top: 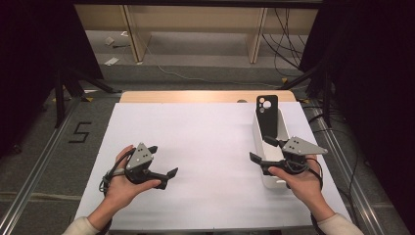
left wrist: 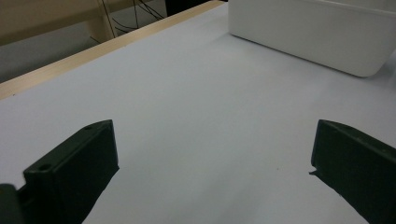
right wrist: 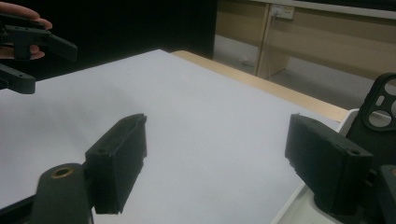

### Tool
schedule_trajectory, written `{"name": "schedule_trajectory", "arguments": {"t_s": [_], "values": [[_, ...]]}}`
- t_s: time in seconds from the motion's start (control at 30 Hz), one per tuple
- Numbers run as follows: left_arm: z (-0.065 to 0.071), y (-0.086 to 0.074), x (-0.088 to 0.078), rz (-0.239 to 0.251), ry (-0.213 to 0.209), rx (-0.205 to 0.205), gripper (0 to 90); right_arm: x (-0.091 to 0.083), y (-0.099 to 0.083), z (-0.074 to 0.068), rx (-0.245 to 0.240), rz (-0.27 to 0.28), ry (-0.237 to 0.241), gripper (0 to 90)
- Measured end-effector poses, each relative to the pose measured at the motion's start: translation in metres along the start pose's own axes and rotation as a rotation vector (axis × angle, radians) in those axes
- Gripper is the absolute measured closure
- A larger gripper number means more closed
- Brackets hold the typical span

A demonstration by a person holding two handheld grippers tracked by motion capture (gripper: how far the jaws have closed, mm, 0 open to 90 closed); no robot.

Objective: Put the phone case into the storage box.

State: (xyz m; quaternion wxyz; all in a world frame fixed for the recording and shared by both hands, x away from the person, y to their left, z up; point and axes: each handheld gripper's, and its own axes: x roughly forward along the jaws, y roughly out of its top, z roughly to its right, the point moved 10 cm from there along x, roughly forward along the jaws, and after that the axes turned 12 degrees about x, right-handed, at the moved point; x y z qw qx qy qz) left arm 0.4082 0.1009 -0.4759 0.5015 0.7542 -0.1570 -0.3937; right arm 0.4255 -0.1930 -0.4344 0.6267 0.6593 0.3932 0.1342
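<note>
White paper is covering the table (top: pixel 205 147) from edge to edge, and on its left side the person's left hand (top: pixel 122 188) is holding the left gripper (top: pixel 164 164) just above the sheet. Its jaws are standing wide apart with nothing between them; in the left gripper view they are framing bare paper, with the side of the white bin (left wrist: pixel 317 35) lying well off beyond them. That gripper is doing no work at the moment, so I judge little can go wrong there, unless it is swung across and catches its trailing cable.

Moving rightwards, the middle of the sheet is lying bare.

On the right, the right gripper (top: pixel 266 151) is hovering at the near end of the white bin, its jaws spread and gripping nothing. The black phone case (top: pixel 267 117) is standing upright inside the bin, leaning against the far end, its camera cut-out uppermost and rising above the rim. In the right gripper view the case (right wrist: pixel 380 116) is showing just beyond the right-hand jaw, not between the two.

Trouble, I reckon, is waiting here. The case is thin and only leaning, so a jaw arriving off-centre may be pushing it flat into the bin instead of clamping it. The bin looks light, and a knock on its wall may be sliding it along the smooth paper or tipping it. A pinch on the flexible edge alone may be letting the case slip on lifting.
</note>
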Motion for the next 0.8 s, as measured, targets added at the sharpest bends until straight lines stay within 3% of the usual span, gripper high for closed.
{"name": "schedule_trajectory", "arguments": {"t_s": [0.8], "values": [[0.0000,0.0012,0.0008,0.004,0.001,-0.008,0.0,-0.0054,-0.0006,0.0022,0.013,0.017,0.017,22.7]]}}
